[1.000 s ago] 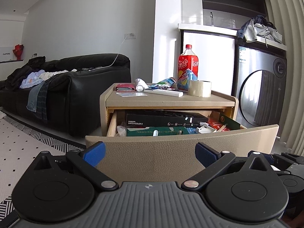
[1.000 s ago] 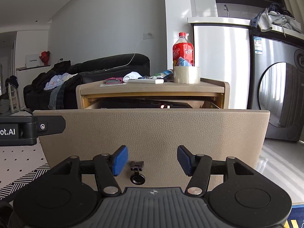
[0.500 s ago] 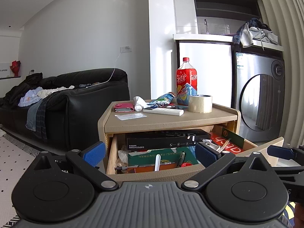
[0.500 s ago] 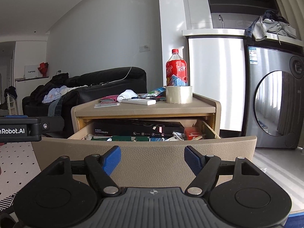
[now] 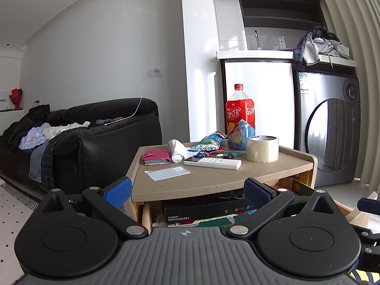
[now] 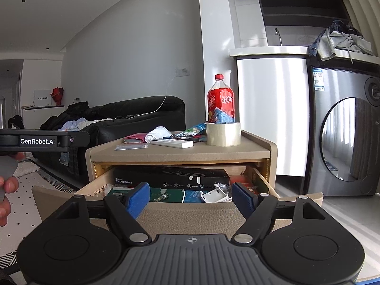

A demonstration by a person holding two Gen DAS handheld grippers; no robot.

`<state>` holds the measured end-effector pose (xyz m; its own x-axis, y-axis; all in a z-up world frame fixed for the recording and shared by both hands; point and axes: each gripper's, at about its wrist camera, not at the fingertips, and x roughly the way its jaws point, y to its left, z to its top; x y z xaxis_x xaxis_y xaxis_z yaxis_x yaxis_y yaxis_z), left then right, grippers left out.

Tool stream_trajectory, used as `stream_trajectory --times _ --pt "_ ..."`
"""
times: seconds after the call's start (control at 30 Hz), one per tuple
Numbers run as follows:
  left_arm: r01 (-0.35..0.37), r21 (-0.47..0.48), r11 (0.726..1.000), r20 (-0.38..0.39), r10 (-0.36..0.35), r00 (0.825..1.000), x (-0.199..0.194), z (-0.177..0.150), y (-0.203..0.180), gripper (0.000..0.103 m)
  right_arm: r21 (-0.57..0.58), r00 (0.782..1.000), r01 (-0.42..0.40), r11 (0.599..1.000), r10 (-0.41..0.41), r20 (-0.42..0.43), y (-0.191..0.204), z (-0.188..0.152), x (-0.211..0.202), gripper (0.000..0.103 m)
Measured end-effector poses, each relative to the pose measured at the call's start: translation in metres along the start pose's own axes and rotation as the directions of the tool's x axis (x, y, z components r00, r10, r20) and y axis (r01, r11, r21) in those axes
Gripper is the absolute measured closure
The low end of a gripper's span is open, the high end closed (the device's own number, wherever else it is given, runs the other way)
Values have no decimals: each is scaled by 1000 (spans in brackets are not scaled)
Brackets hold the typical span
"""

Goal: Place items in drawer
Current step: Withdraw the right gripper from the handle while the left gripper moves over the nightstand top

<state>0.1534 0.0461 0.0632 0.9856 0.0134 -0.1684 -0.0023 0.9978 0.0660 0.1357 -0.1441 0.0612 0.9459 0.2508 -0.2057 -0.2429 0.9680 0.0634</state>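
The right gripper (image 6: 191, 196) has just been spreading its blue-padded jaws wide, nothing between them, above the pulled-out drawer (image 6: 190, 216) with its pebbled beige front. The left gripper (image 5: 187, 188) gapes empty before the tabletop's translucent tape roll (image 5: 262, 149), flat white remote (image 5: 212, 163) and red bottle (image 5: 240, 118).

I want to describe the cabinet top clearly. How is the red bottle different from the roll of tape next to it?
The red bottle is tall and narrow, with a red cap; the tape roll is low and wide. The bottle is red with a printed label; the roll is pale and see-through, with an open middle. From the right wrist view the roll partly hides the bottle's base. Both stand on the cabinet top.
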Motion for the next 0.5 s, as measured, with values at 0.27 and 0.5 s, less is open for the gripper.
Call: stream_trajectory --times 0.27,0.5 --pt "46 44 998 8 -46 999 40 29 1 0 23 1000 -3 1000 3 5 -9 1 10 24" --pt "99 -31 995 -29 -100 995 86 51 17 0 38 1000 -7 999 7 3 -16 0 16 24"
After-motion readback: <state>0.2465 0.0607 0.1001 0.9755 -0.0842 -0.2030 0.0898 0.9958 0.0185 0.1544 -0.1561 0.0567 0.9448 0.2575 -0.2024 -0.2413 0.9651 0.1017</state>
